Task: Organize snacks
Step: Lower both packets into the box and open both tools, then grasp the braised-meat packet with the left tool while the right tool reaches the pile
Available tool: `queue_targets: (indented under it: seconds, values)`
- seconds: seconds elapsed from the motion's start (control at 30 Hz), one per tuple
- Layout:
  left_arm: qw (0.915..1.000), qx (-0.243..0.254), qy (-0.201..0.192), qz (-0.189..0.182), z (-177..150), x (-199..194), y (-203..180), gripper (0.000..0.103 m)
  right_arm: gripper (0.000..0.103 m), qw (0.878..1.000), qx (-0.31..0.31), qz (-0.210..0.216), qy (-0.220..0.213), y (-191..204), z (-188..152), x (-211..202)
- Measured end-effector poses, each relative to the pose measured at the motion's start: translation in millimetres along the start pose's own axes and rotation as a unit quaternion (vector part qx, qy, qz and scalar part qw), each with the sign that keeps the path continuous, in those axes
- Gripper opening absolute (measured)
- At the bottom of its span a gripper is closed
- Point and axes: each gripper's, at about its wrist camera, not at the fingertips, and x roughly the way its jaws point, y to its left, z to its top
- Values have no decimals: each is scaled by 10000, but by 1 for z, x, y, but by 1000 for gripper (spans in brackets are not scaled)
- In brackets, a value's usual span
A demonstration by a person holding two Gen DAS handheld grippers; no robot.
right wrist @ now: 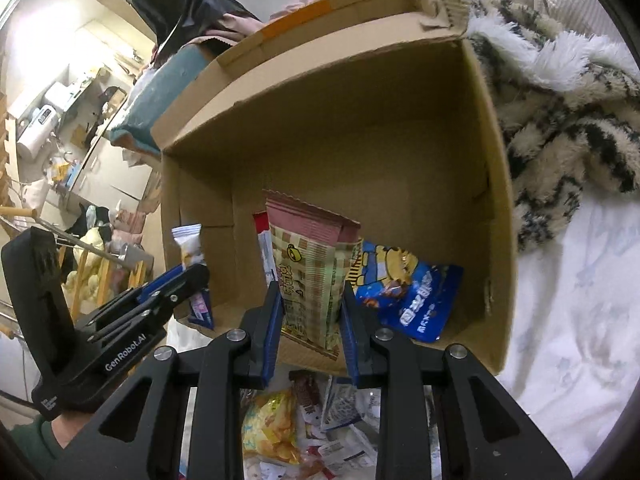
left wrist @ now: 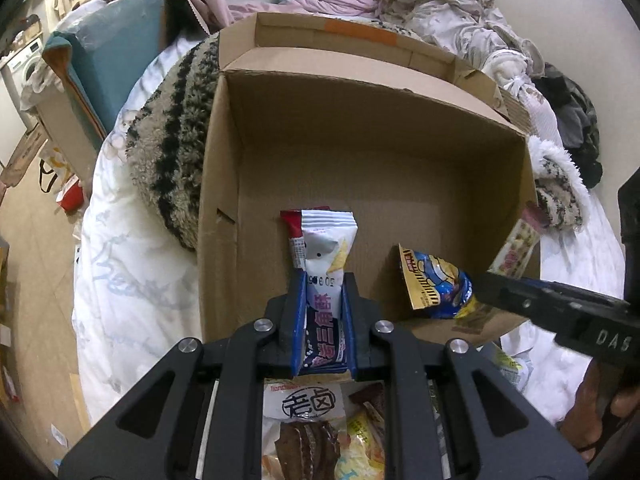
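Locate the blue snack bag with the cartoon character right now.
The blue snack bag lies on the cardboard box floor at its near right corner, just right of the pink-topped packet the right gripper holds; the left wrist view shows it too.

the right gripper (right wrist: pixel 310 300) has its jaws closed on a beige checked snack packet (right wrist: pixel 310 264), held upright over the near edge of the open cardboard box (right wrist: pixel 496 200). just right of the jaws a blue snack bag (right wrist: pixel 412 300) lies inside the box. left of the jaws the left gripper (right wrist: pixel 176 284) grips a white packet (right wrist: pixel 188 244). below the jaws, loose snacks (right wrist: pixel 272 432) lie piled on the bed.
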Motion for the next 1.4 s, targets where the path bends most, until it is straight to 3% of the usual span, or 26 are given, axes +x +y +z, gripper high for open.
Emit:
queue_targets:
  seconds: [0.27, 0.37, 0.43, 0.5, 0.53, 0.6, 1.03, 1.2, 1.33, 1.4]
  values:
    - [9999, -89, 37, -71, 2, 0, 2, 15, 29, 9998, -97, 8, 161, 2, -4, 13]
    - [9999, -59, 85, -51, 1, 0, 2, 22, 32, 9998, -48, 59, 169, 4, -1, 17]
    - [9999, -67, 118, -52, 0, 1, 3, 53, 35, 9998, -90, 74, 188, 7, 0, 18]
    - [9999, -94, 96, -41, -1, 0, 3, 69, 44, 9998, -58, 85, 198, 8, 0, 19]
    - [9999, -91, 88, -17, -1, 0, 3, 74, 57, 9998, -28, 107, 185, 8, 0, 19]
    - [9999, -56, 121, -12, -1, 0, 3, 76, 65, 9998, 17, 146, 95, 8, 1, 15]
    - [9993, -103, 326, -123, -11, -6, 11, 76, 65, 9999, 79, -42, -46, -4, 2, 2]
    - [9965, -61, 803, -235, -40, -11, 17, 76, 65, 9992, 368, -51, -152, -13, -12, -20]
    - [9866, -364, 1530, -435, -63, 9, 28, 81, 65, 9983, 524, -40, -245, -16, -22, -39]
    - [9844, -586, 1628, -332, -71, 16, 39, 81, 65, 9981, 538, -51, -296, -17, -27, -47]
